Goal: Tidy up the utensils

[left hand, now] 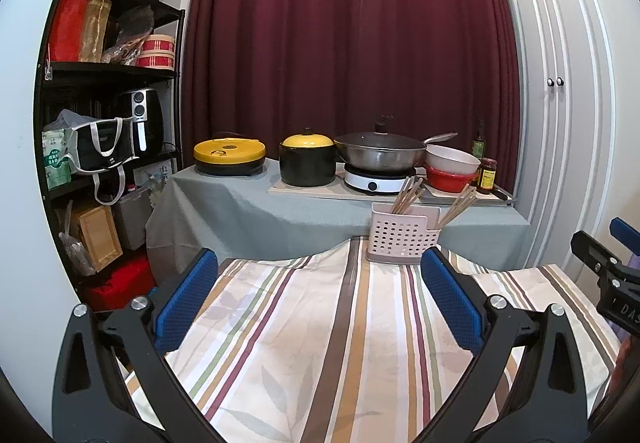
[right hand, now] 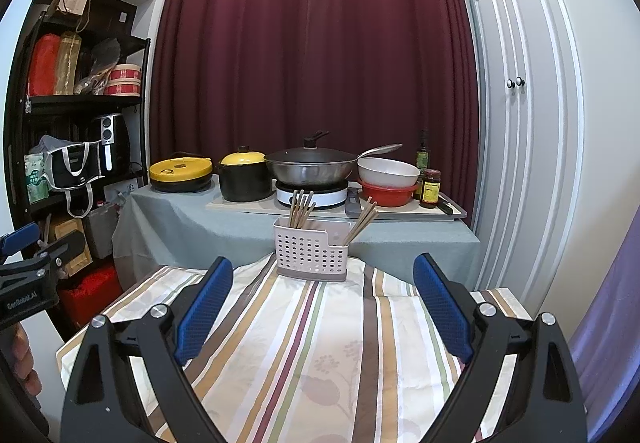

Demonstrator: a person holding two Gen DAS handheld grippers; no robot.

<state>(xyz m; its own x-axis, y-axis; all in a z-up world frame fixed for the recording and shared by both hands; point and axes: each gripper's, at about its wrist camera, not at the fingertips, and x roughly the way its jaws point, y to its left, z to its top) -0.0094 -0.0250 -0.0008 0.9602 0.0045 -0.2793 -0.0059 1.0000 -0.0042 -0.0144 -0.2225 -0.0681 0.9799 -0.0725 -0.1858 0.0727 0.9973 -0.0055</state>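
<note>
A pale pink perforated utensil holder stands at the far edge of the striped tablecloth. Several wooden chopsticks stand in its main compartment and more lean out of its small side compartment. My left gripper is open and empty, held above the cloth short of the holder. My right gripper is open and empty too, with the holder and its chopsticks straight ahead between the fingers. Each gripper shows at the other view's edge.
Behind stands a grey-covered table with a yellow-lidded cooker, a black pot, a wok on a hob, stacked bowls and bottles. A black shelf is left, white cupboard doors right.
</note>
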